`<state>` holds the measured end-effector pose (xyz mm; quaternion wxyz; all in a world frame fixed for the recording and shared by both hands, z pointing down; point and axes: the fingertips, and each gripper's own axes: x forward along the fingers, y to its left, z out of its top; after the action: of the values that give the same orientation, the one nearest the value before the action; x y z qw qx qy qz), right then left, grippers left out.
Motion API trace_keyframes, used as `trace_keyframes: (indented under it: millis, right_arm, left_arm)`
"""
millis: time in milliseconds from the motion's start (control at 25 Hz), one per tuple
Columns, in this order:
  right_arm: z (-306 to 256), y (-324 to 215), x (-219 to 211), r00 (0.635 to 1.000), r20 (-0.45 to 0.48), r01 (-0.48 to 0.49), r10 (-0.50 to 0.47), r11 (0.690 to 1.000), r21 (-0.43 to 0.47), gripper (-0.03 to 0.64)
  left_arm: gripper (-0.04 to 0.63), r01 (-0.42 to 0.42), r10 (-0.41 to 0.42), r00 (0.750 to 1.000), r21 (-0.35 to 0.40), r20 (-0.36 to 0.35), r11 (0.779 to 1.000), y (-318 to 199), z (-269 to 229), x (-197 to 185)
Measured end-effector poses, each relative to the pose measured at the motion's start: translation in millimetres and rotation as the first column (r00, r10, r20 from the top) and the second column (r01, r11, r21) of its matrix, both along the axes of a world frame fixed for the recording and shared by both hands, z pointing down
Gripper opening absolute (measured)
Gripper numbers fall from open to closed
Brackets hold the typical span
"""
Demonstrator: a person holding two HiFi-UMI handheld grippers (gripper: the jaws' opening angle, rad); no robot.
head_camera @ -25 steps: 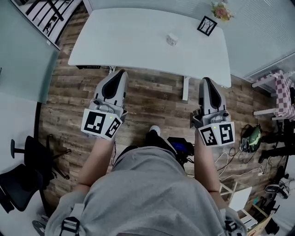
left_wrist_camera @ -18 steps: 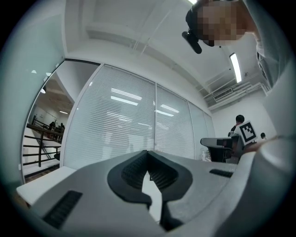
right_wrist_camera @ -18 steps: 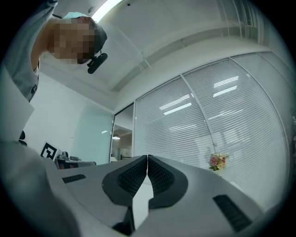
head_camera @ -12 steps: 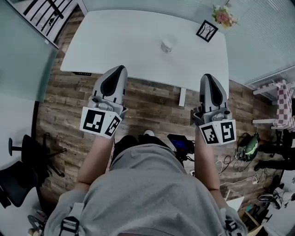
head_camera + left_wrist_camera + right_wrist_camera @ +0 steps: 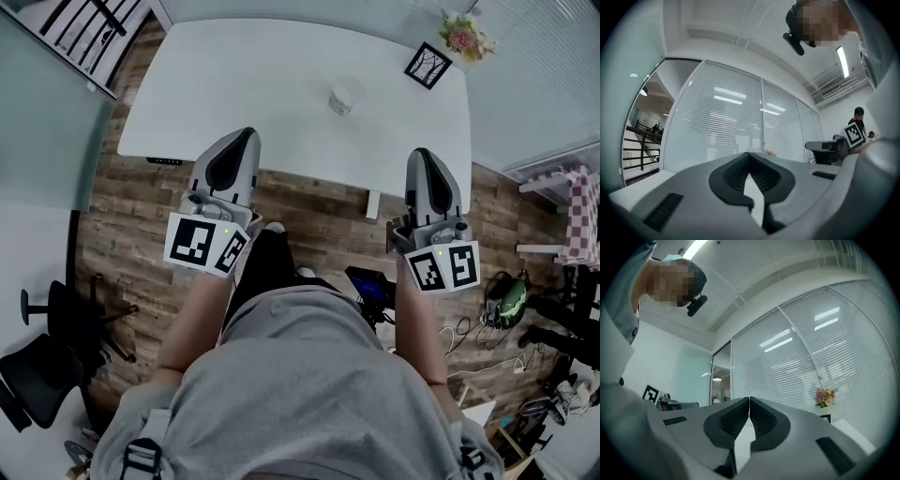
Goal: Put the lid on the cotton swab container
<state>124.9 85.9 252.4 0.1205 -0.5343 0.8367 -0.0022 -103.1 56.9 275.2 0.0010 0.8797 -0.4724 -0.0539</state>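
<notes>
A small clear cotton swab container [image 5: 344, 97] stands on the white table [image 5: 234, 84], right of the table's middle; a separate lid cannot be made out at this distance. My left gripper [image 5: 246, 137] is shut and empty, its tip over the table's near edge, well short of the container. My right gripper [image 5: 419, 156] is also shut and empty, at the near edge further right. In the left gripper view the jaws [image 5: 750, 154] meet at the tip with nothing between them. The right gripper view shows its jaws [image 5: 749, 400] closed in the same way.
A small framed picture [image 5: 427, 64] and a bunch of flowers [image 5: 465, 36] stand at the table's far right corner. Window blinds [image 5: 825, 352] rise behind the table. An office chair [image 5: 56, 347] is at the left, cables and gear [image 5: 511, 300] on the wooden floor at the right.
I have walked toward the table. Both grippers have come forward to its near edge, still shut. The table and container now sit lower and larger in the head view.
</notes>
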Motion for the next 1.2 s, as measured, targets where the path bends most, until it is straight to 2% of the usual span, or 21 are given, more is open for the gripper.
trace_keyframes:
  millis: [240, 640, 960, 1200]
  right_arm:
    - [-9.7, -42.2, -13.4, 1.0, -0.018, -0.013, 0.013, 1.0, 0.006, 0.025]
    - [-13.6, -101.2, -38.0, 0.995, -0.028, -0.093, 0.094, 0.996, 0.015, 0.025]
    - [-7.7, -124.1, -32.5, 0.981, -0.056, -0.187, 0.188, 0.982, 0.017, 0.025]
    - [2.4, -129.0, -37.8, 0.98, -0.056, -0.192, 0.191, 0.981, -0.005, 0.025]
  left_arm:
    - [0.0, -0.033, 0.033, 0.999, 0.01, -0.003, 0.999, -48.6, -9.2, -5.8]
    - [0.0, -0.119, 0.119, 0.993, 0.016, 0.001, 0.993, -120.8, -9.3, -27.4]
    - [0.0, -0.176, 0.176, 0.984, 0.01, -0.015, 0.984, -147.3, 1.6, -38.5]
    - [0.0, -0.188, 0.188, 0.982, -0.022, -0.017, 0.982, -156.6, 14.2, -38.7]
